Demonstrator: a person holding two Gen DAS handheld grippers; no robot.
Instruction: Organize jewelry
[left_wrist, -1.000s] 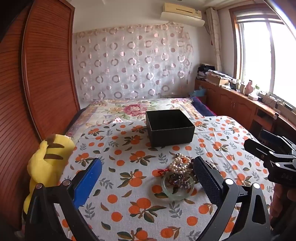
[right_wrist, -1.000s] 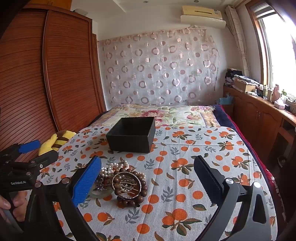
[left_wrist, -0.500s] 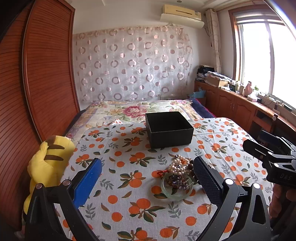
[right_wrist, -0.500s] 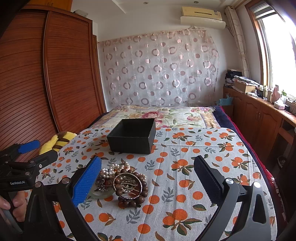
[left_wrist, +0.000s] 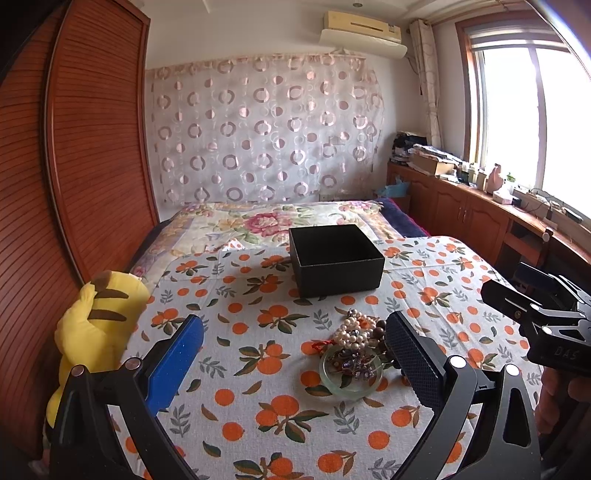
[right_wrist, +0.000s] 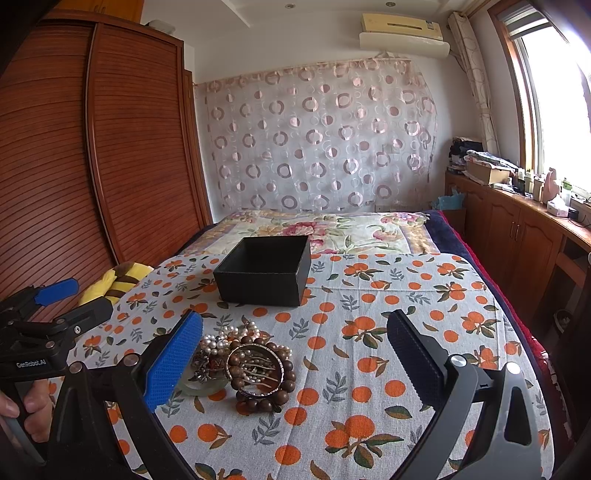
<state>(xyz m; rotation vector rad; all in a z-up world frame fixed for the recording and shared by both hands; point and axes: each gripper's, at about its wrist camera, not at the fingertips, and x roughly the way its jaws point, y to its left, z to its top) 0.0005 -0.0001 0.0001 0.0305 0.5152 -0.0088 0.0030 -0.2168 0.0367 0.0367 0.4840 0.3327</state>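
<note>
A heap of jewelry lies on the orange-print cloth: pearl strands, a pale green bangle, brown bead bracelets. In the right wrist view the heap shows a metal bangle on top. An open black box stands behind it, also in the right wrist view. My left gripper is open and empty, hovering just left of the heap. My right gripper is open and empty, just right of the heap. Each gripper shows in the other's view, the right and the left.
A yellow plush toy lies at the table's left edge by the wooden wardrobe. A bed with a floral cover is behind the table. A wooden counter with clutter runs under the window on the right.
Both views have shifted slightly; the grippers have drawn back or risen a little from the heap. Both stay open and the jewelry has not moved.
</note>
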